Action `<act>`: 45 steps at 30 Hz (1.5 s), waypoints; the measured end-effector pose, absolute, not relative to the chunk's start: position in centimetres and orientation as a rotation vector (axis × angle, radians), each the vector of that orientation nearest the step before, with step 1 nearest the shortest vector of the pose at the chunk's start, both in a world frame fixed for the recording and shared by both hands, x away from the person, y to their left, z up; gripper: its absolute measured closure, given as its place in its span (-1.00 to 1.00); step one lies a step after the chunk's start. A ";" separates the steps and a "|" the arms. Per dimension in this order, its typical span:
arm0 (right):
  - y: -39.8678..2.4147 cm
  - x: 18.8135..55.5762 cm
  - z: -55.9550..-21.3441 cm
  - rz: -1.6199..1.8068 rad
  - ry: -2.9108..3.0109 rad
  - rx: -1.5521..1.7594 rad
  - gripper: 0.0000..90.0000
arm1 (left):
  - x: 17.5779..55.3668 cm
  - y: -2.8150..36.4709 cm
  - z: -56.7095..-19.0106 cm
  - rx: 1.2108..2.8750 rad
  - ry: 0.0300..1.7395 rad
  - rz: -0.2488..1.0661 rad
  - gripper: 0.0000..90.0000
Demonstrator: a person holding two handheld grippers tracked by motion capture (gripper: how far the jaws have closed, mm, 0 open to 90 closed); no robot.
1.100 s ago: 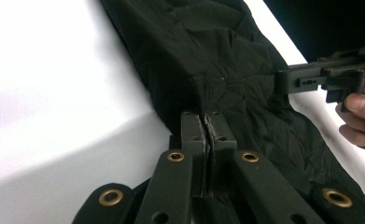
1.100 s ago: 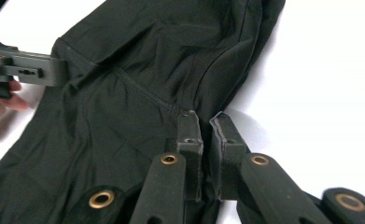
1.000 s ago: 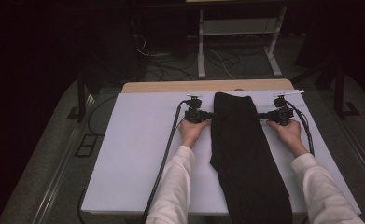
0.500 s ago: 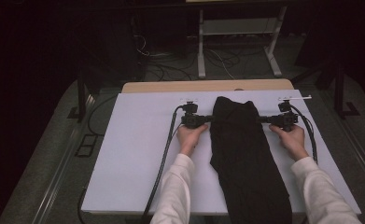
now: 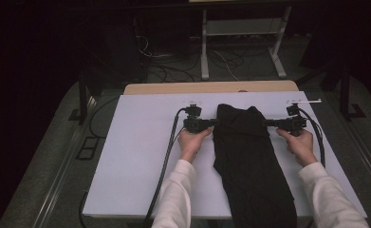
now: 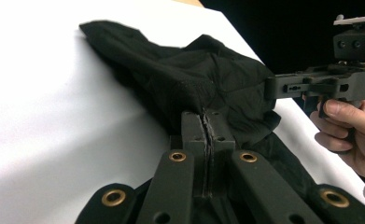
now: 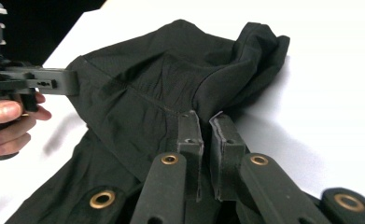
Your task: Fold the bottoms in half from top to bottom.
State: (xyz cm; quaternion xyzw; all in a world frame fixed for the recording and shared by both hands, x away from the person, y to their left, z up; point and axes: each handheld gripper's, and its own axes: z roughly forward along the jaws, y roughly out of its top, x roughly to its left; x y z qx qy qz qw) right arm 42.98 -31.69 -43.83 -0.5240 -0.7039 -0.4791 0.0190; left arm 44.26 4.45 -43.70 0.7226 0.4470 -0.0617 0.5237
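Note:
A long black garment [image 5: 249, 166] lies lengthwise on the white table [image 5: 135, 156], its near end hanging over the front edge. My left gripper [image 5: 215, 122] is shut on the cloth's left edge near the far end. The right gripper [image 5: 267, 123] is shut on the opposite edge. In the left gripper view the jaws of my left gripper [image 6: 206, 120] pinch a fold of the garment [image 6: 171, 74], with the other gripper [image 6: 311, 86] beyond it. In the right gripper view the right gripper [image 7: 207, 119] pinches the garment [image 7: 138, 88], whose far end is bunched and raised.
A wooden strip [image 5: 211, 88] borders the table's far edge. Beyond it stand a white metal frame [image 5: 242, 45] and loose cables [image 5: 173, 71] on the floor. The left gripper's black cable [image 5: 166, 161] trails across the table toward the front. Bare white surface lies left of the garment.
Both grippers have drawn back toward the person and slightly apart, pulling the garment's far end with them; that end now looks wider and more bunched.

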 end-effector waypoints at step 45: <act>-33.1 37.7 -41.6 -1.575 -2.220 -1.471 0.83 | 39.7 5.3 -42.6 1.619 0.959 -0.264 0.96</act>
